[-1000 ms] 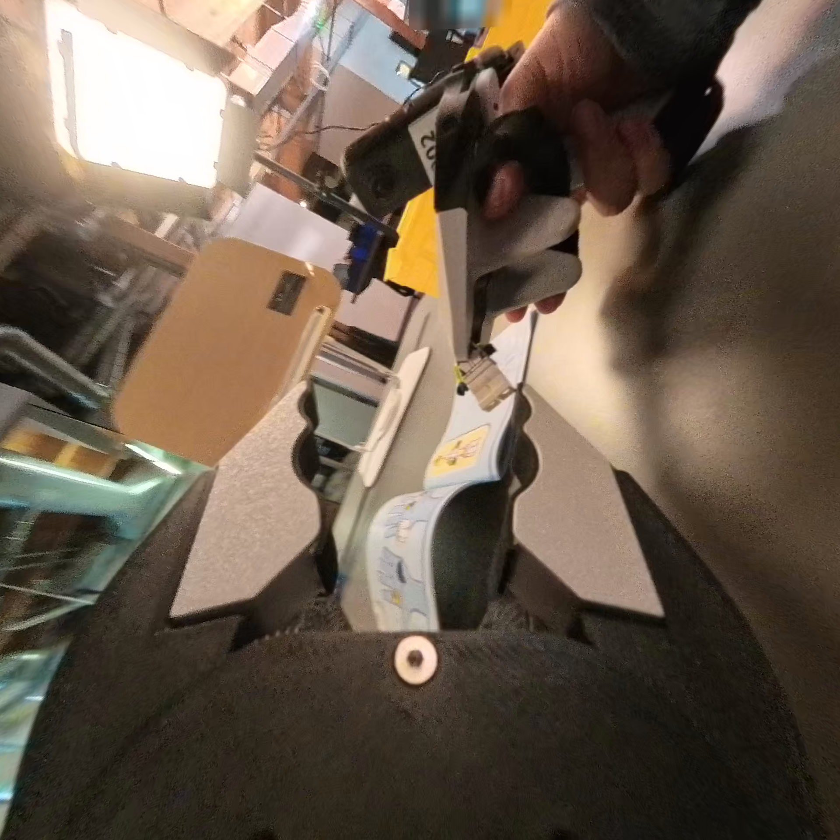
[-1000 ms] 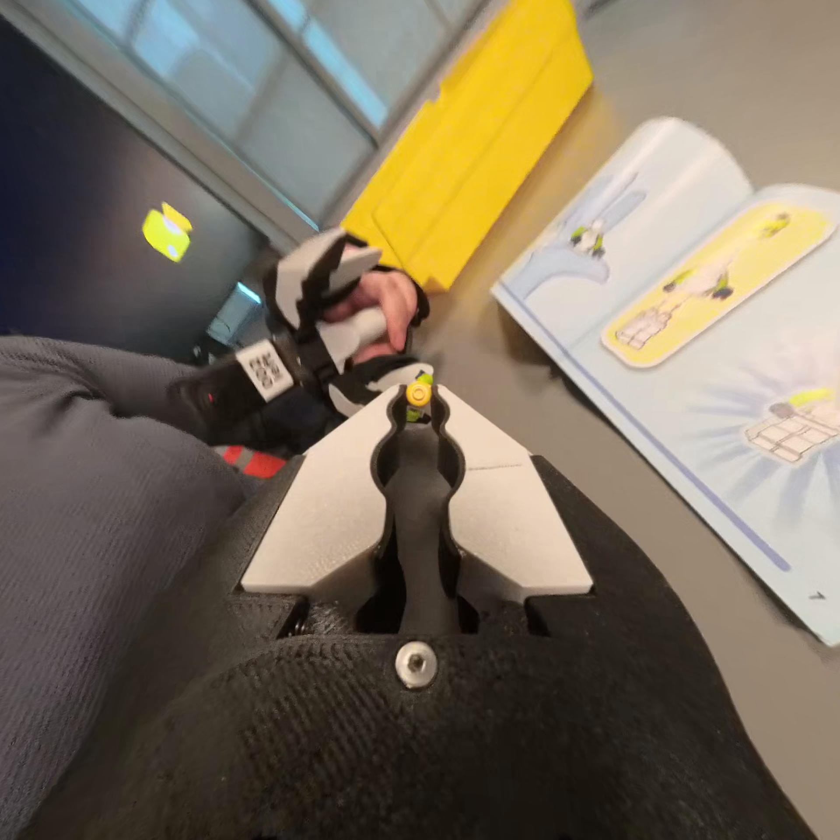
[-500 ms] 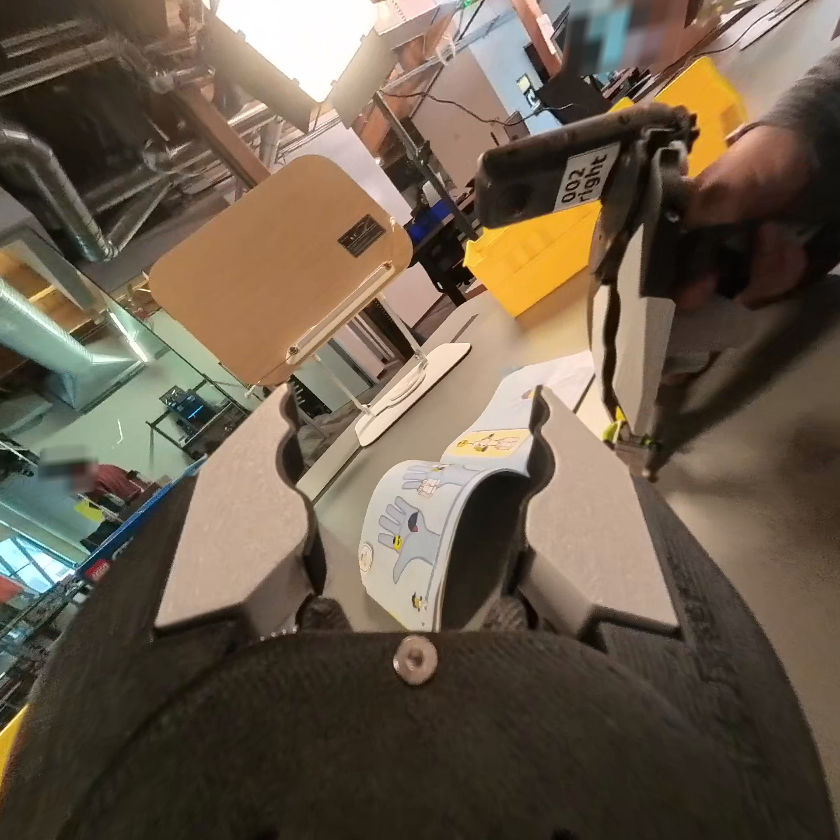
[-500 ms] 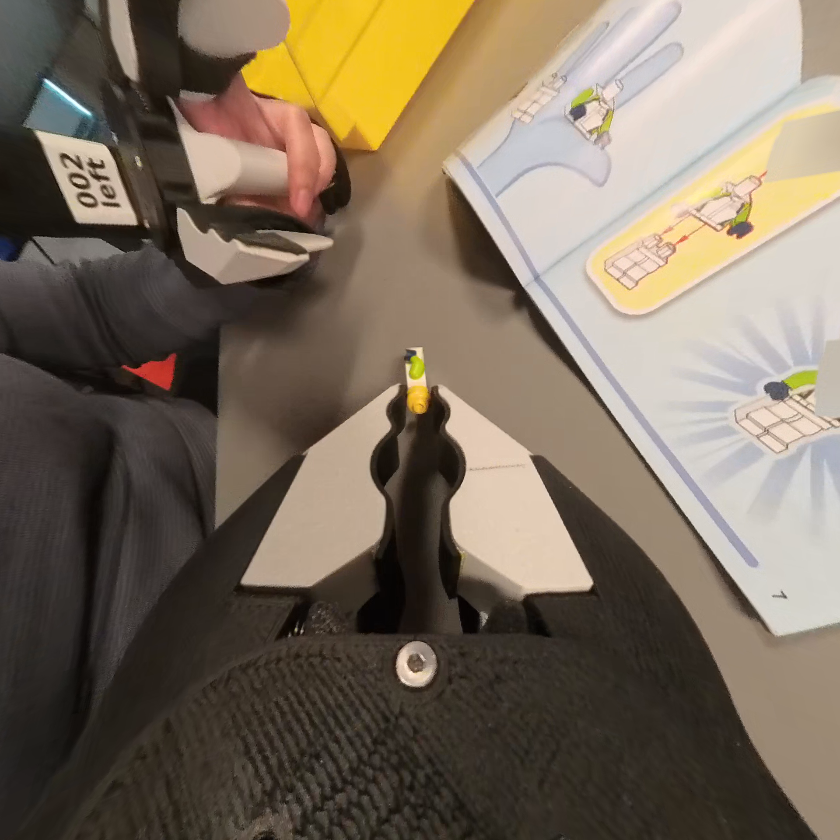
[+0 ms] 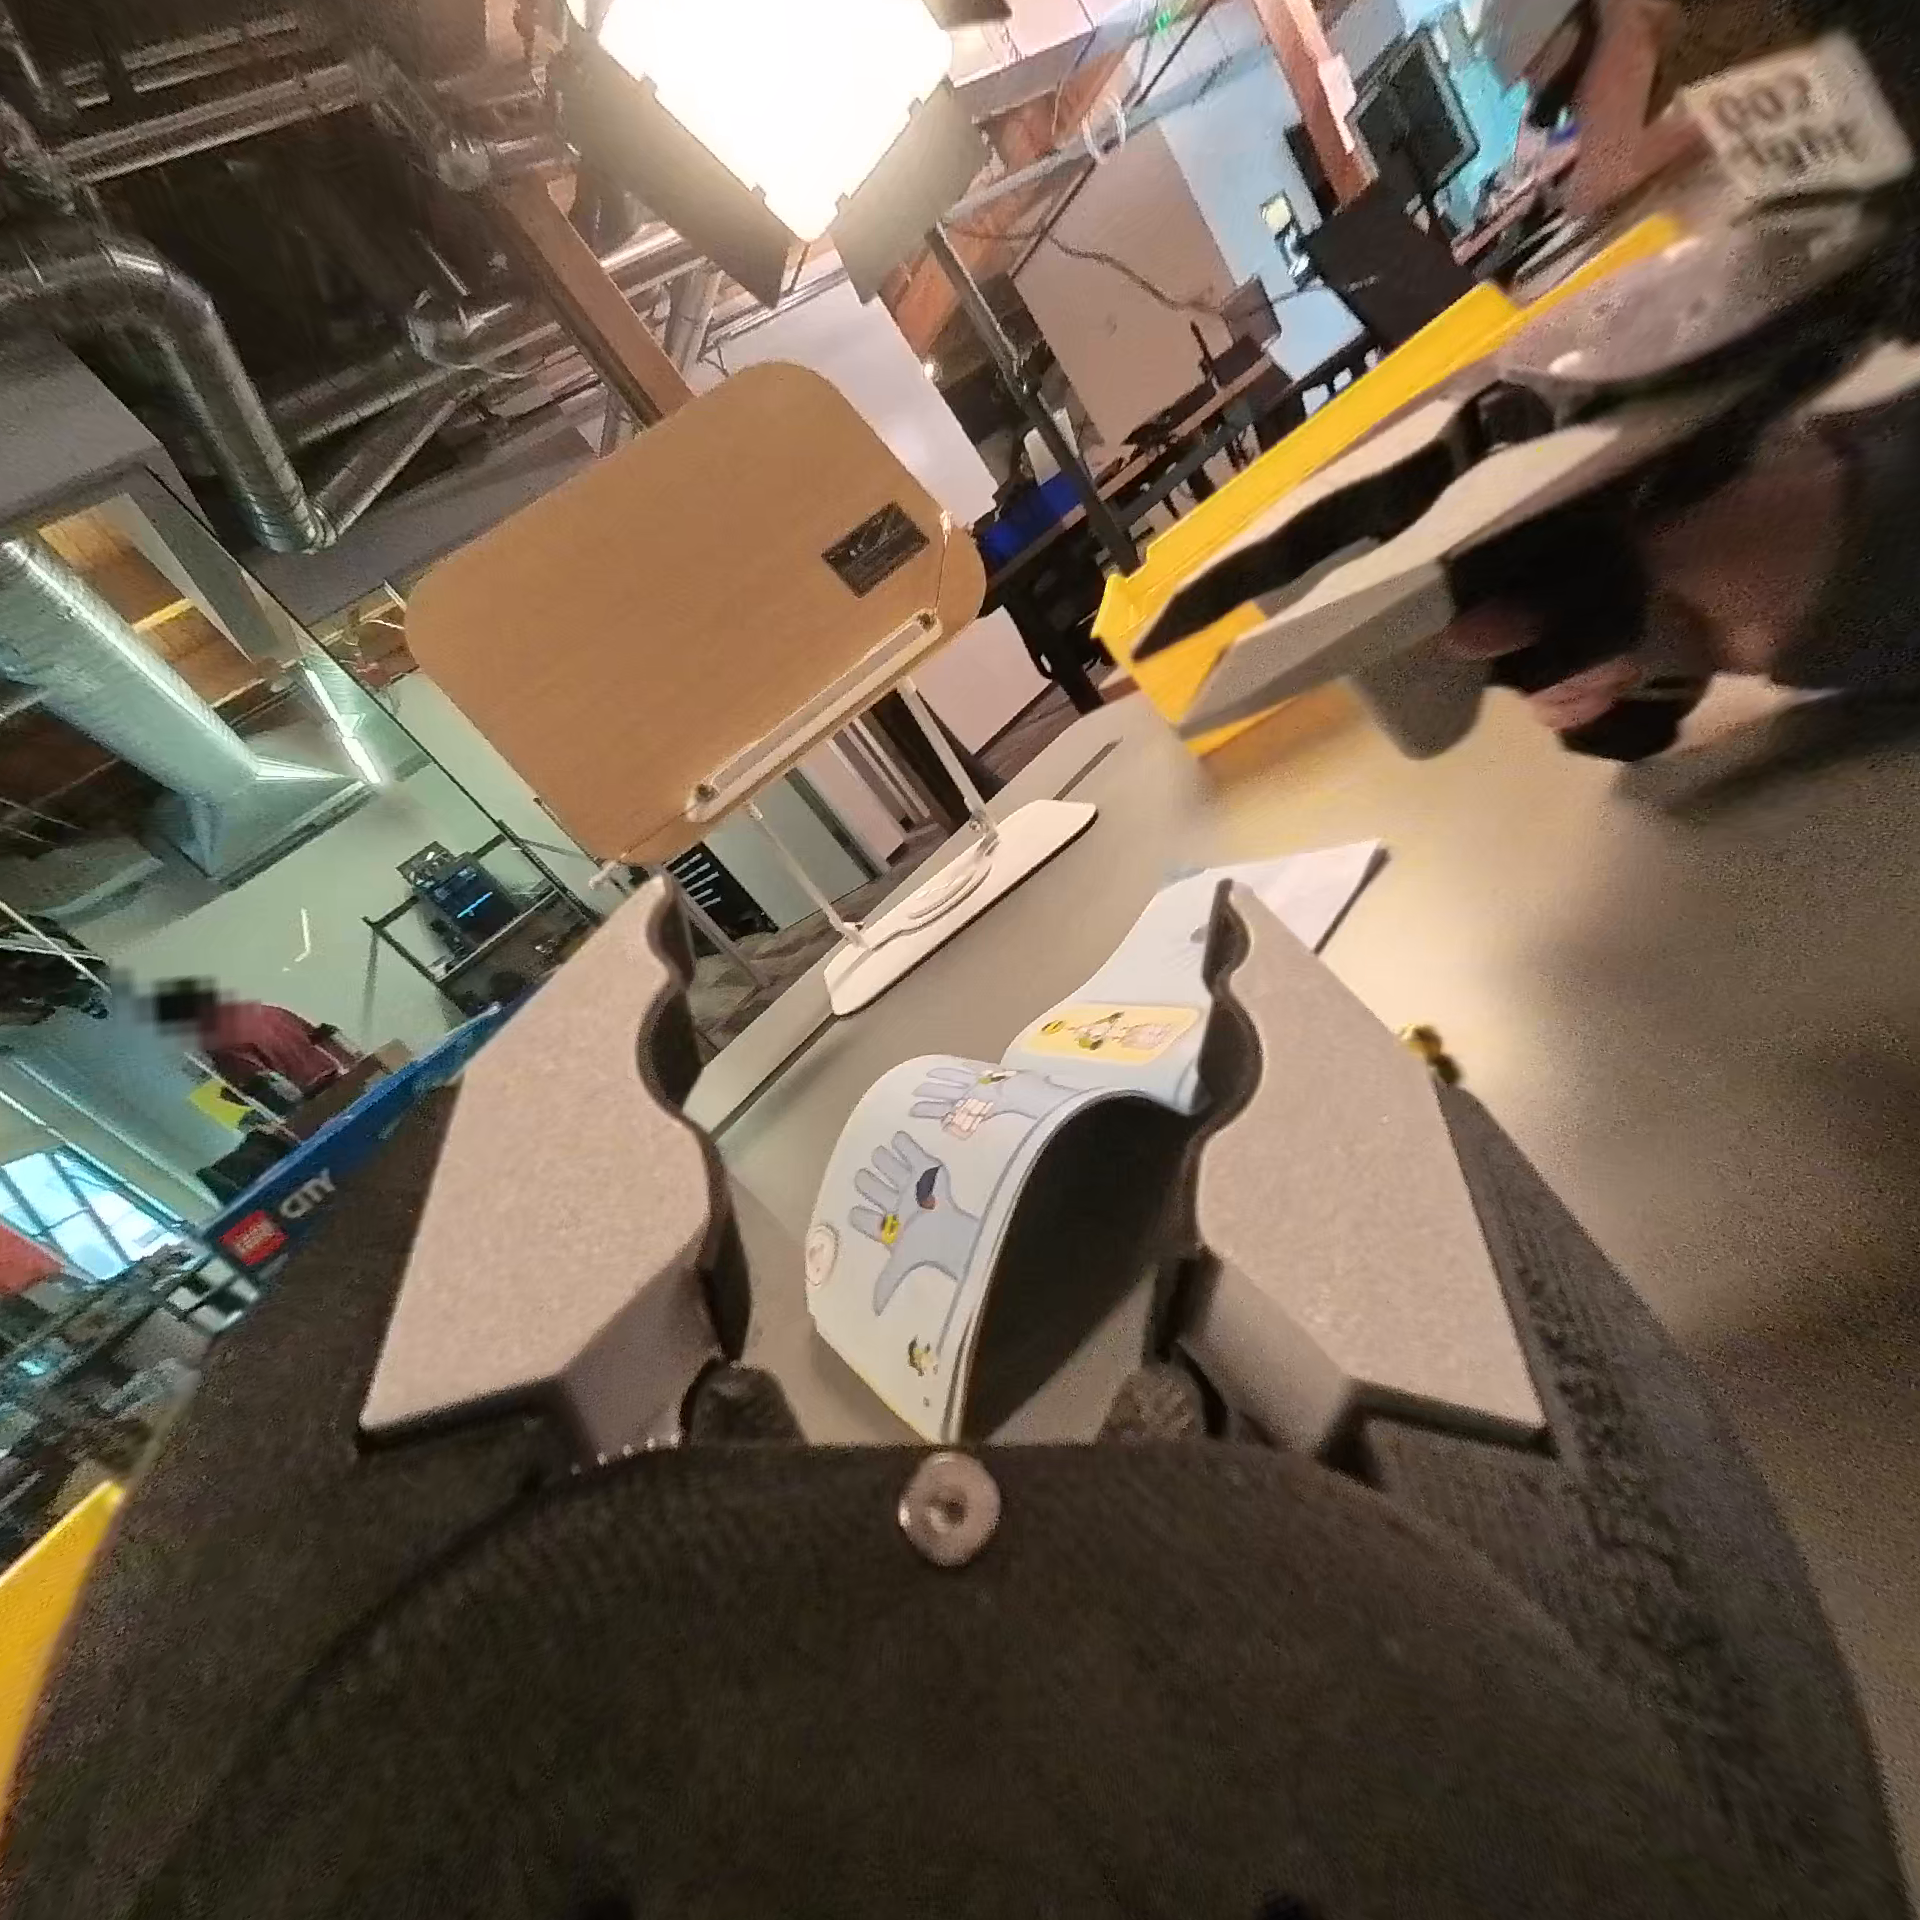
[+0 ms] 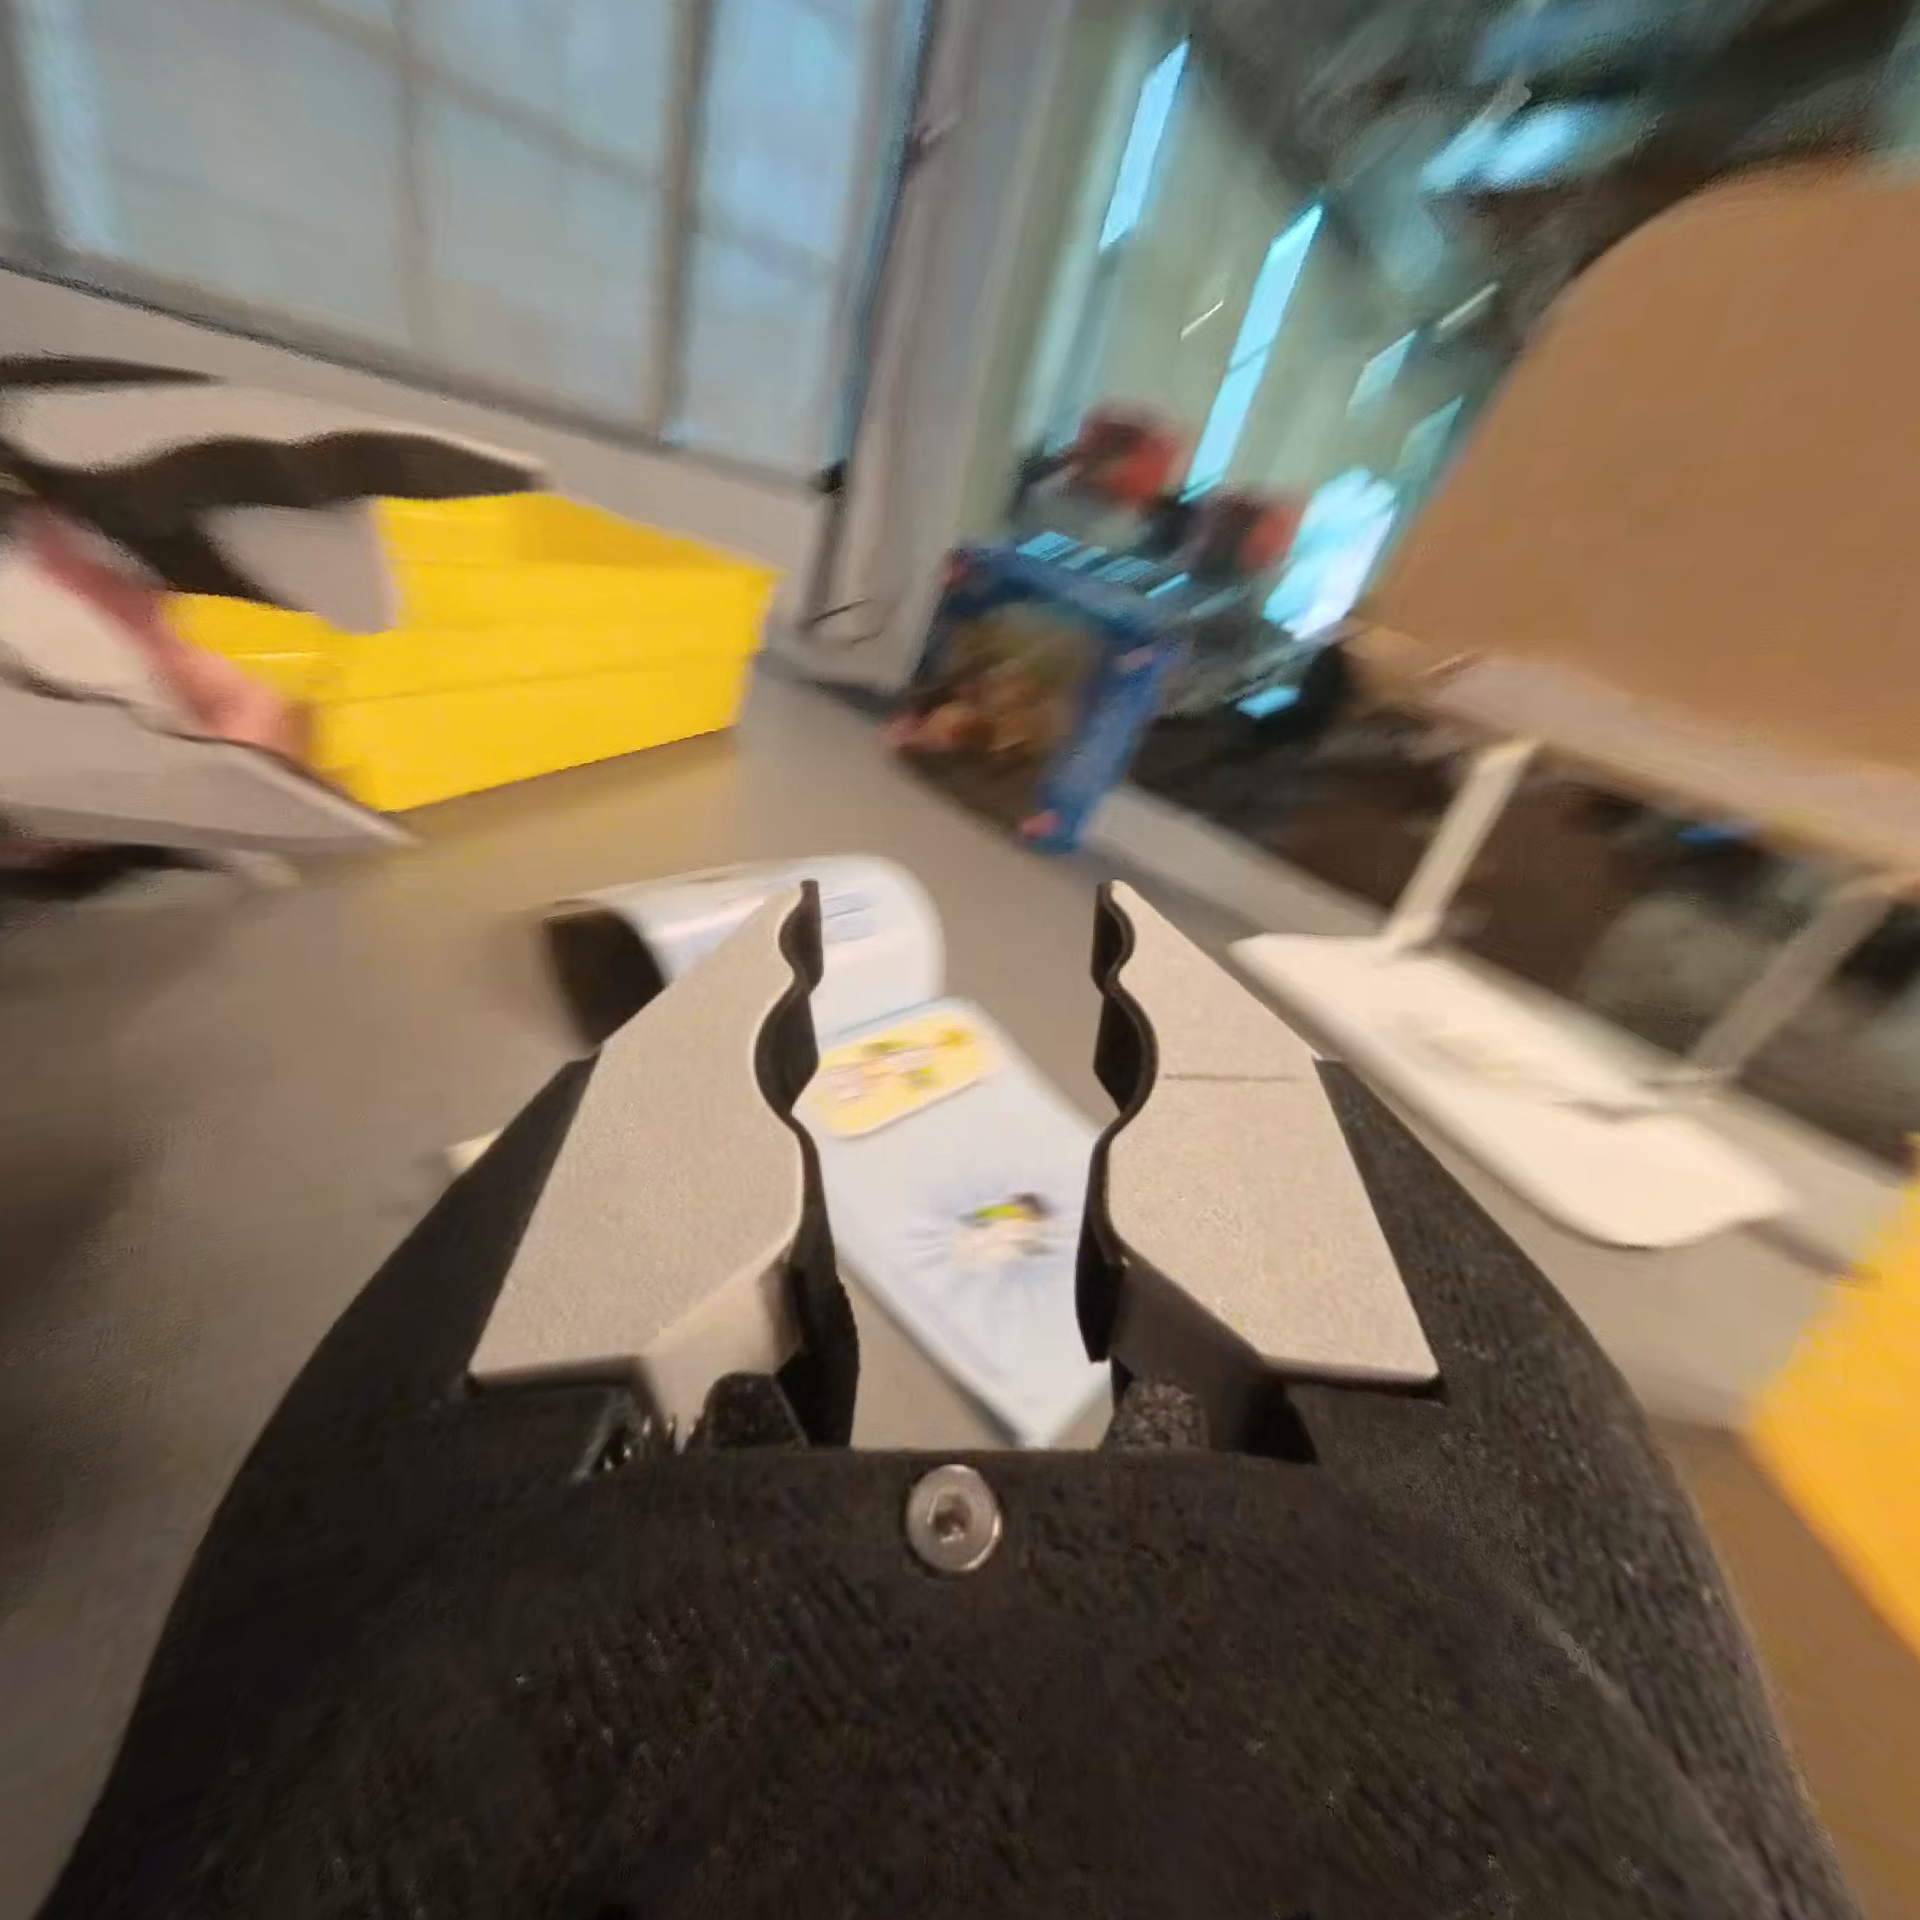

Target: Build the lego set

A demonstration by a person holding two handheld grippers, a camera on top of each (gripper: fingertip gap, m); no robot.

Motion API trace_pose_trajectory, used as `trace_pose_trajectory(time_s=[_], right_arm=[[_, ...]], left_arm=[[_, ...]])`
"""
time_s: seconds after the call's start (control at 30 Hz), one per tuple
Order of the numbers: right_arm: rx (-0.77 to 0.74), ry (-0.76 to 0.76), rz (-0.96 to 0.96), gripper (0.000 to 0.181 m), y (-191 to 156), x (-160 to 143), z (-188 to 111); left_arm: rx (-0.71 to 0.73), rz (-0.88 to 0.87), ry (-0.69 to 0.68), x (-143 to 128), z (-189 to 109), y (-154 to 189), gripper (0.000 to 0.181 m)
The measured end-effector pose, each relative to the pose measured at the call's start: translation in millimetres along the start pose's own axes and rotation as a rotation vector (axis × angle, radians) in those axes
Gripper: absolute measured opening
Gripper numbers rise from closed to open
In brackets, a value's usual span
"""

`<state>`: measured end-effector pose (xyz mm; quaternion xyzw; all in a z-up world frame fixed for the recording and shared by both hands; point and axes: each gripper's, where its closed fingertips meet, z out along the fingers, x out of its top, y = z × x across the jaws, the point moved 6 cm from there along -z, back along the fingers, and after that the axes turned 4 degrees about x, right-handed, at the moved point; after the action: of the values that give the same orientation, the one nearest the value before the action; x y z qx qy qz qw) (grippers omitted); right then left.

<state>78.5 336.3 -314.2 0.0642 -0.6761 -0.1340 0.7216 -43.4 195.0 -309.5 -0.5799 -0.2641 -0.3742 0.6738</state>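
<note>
My left gripper [image 5: 940, 904] is open and empty, low over the grey table [image 5: 1558, 1039]. The open instruction booklet [image 5: 925, 1195] lies curled on the table between its fingers. A small yellow and dark lego figure piece [image 5: 1423, 1042] lies on the table just right of my left gripper's right finger [image 5: 1351, 1143]. My right gripper [image 6: 956, 894] is open and empty, above the booklet [image 6: 935, 1164]. It also shows in the left wrist view [image 5: 1299, 613], held up at the upper right. The right wrist view is blurred.
A wooden board on a white-based stand [image 5: 696, 613] stands behind the booklet and shows in the right wrist view [image 6: 1507, 1091]. Yellow bins [image 6: 540, 644] [image 5: 1226, 623] sit at the table's far side. A blue lego box [image 6: 1060, 675] stands at the edge. The left gripper [image 6: 208, 499] shows blurred.
My right gripper has opened and let go of the small lego figure, which now lies on the table. It has risen and swung away. My left gripper stays open.
</note>
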Motion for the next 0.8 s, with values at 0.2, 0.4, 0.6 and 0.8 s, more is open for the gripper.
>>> trace_pose_trajectory(time_s=[0.2, 0.4, 0.6, 0.8], right_arm=[[-0.329, 0.062, -0.240, 0.040, 17.9, 6.1, -23.8], [-0.437, -0.035, -0.302, 0.037, 26.8, -0.8, -26.4], [-0.497, -0.064, -0.274, 0.036, 35.2, -4.1, -28.9], [-0.513, -0.036, -0.242, 0.032, 39.2, -2.6, -30.0]], left_arm=[[0.055, -0.172, 0.041, 17.0, -25.8, -8.1, 0.090], [0.186, -0.335, 0.010, 19.2, -70.9, -40.3, 0.080], [0.363, -0.322, -0.078, 25.1, -111.4, -87.9, 0.060], [0.325, -0.361, -0.563, -13.4, -100.5, -199.6, 0.041]])
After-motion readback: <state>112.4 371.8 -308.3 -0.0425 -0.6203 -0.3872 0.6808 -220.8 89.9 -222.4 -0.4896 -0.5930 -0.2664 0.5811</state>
